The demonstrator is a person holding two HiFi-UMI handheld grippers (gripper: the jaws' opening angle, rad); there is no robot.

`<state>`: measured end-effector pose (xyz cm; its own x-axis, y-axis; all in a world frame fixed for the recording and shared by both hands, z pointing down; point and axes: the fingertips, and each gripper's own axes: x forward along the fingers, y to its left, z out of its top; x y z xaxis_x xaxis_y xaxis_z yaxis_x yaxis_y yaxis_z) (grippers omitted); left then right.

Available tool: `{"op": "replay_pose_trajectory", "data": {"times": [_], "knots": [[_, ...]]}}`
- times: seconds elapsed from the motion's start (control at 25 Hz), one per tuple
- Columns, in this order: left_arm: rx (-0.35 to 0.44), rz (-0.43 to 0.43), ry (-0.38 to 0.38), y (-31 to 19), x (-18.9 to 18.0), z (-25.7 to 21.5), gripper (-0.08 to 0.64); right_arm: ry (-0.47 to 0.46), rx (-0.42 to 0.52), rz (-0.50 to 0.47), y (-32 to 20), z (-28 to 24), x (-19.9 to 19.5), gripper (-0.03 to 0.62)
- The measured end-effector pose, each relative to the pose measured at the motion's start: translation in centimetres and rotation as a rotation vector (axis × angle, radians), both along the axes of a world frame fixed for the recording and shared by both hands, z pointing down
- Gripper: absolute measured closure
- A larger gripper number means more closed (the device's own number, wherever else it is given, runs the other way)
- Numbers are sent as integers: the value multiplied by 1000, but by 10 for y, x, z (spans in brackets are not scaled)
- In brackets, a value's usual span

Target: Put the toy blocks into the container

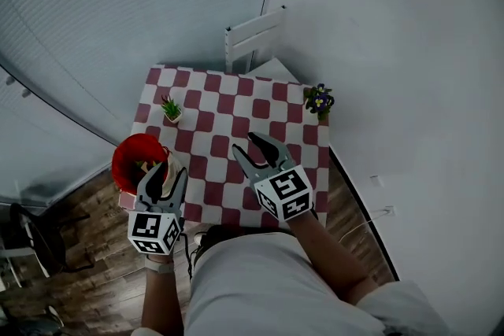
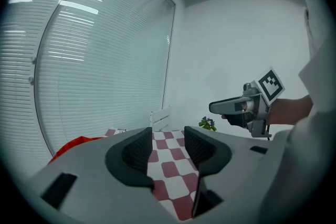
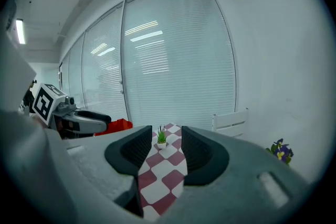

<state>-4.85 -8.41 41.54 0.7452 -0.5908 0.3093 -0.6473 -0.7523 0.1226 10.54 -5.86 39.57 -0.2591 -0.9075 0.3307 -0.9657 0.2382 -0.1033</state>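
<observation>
A checkered desk (image 1: 236, 102) by window blinds. The red container (image 1: 130, 153) holds pale pieces, possibly blocks. Left tongs (image 1: 168, 173) just beside the container and right tongs (image 1: 244, 144) farther off both gape empty; look for strays first.

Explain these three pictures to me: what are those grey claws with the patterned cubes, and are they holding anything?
No robot here: a person holds a two-jaw gripper in each hand. One picture looks down from a camera on the head; the other two come from cameras on the grippers, looking along the jaws. The left gripper and right gripper are both open and empty. On the checked table stand a small green plant, purple flowers and, at its left edge, a red container.
</observation>
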Motion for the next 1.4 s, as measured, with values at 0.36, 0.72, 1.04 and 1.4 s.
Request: {"op": "replay_pose_trajectory", "data": {"times": [0.36, 0.72, 1.04, 1.4], "knots": [[14, 61, 2, 4, 24, -7, 374, -7, 22, 19, 13, -3, 5, 431], [14, 51, 9, 6, 22, -10, 374, -20, 1, 3, 16, 5, 0, 431], [4, 37, 11, 10, 16, -6, 374, -29, -8, -11, 16, 7, -6, 431], [-9, 19, 21, 15, 5, -3, 374, -44, -18, -35, 16, 11, -20, 431]]}}
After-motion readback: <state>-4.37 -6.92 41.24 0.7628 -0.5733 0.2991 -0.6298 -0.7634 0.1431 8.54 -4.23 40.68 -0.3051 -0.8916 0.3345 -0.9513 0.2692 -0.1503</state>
